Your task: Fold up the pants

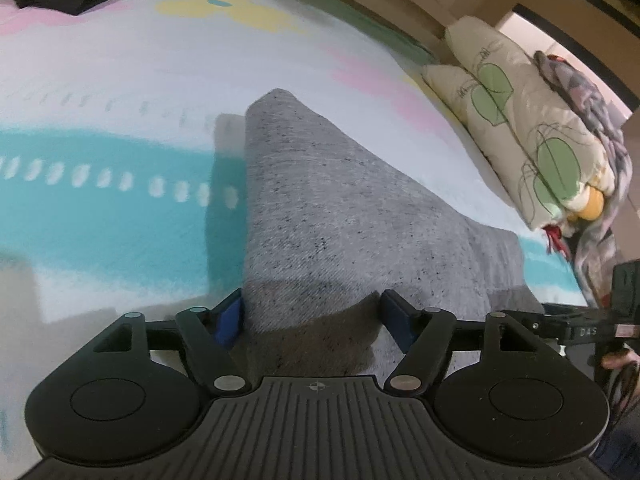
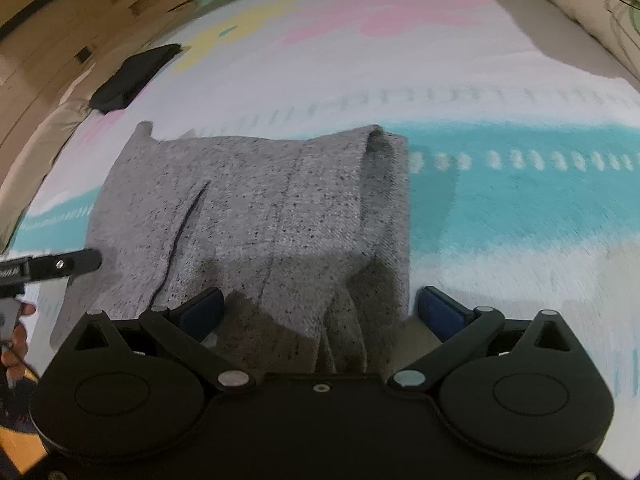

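While the grey speckled pants [image 2: 260, 216] lie folded on the pastel bedsheet [image 2: 500, 216], your left gripper [image 1: 312, 316] and right gripper [image 2: 320, 308] both hang wide apart over the near edge, fabric between their pads, not clamped.

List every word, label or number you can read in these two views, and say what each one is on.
"DAS": pale letters on the black body of the right gripper, seen at the right edge of the left wrist view.
Pale lettering on the black bar of the left gripper, at the left edge of the right wrist view: too blurred to read.
Scribbled print on the leaf-pattern pillows: not legible.
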Demonstrator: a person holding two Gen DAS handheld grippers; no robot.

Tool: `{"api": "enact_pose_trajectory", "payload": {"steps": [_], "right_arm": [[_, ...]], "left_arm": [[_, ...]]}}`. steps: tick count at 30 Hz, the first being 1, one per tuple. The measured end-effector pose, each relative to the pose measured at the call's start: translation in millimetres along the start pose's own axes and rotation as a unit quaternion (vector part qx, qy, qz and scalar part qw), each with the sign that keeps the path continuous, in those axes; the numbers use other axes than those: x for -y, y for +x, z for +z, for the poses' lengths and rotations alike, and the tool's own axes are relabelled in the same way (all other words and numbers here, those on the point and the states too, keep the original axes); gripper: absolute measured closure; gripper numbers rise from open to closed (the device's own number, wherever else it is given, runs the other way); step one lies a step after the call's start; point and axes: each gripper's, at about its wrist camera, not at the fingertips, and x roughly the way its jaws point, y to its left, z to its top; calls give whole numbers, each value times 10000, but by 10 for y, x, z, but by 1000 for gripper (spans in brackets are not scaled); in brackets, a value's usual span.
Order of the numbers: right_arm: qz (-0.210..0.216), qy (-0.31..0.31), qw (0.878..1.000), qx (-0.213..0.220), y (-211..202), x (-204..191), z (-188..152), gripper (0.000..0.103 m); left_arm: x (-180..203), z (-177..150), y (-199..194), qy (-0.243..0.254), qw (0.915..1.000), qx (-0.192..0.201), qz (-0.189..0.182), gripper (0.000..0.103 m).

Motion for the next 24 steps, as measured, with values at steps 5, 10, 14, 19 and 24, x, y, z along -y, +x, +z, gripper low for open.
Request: {"api": "enact_pose_trajectory", "payload": {"steps": [5, 10, 14, 19, 24], "right_arm": [[215, -276, 9994, 77, 47, -29, 15, 0], [446, -289, 9985, 140, 106, -63, 77, 0], [777, -110, 9967, 196, 153, -38, 139, 0], [1048, 209, 9942, 154, 202, 17, 216, 0], [1171, 560, 9915, 56, 238, 96, 276, 0]], "left_arm": [[79, 60, 124, 267, 9995, -106, -105, 22], [180, 89, 248, 488, 9986, -143, -172, 11], [244, 98, 310, 598, 9979, -170, -164, 5], [246, 94, 309, 610, 9978, -203, -142, 5], [241, 106, 317, 514, 9984, -213, -130, 5]]}}
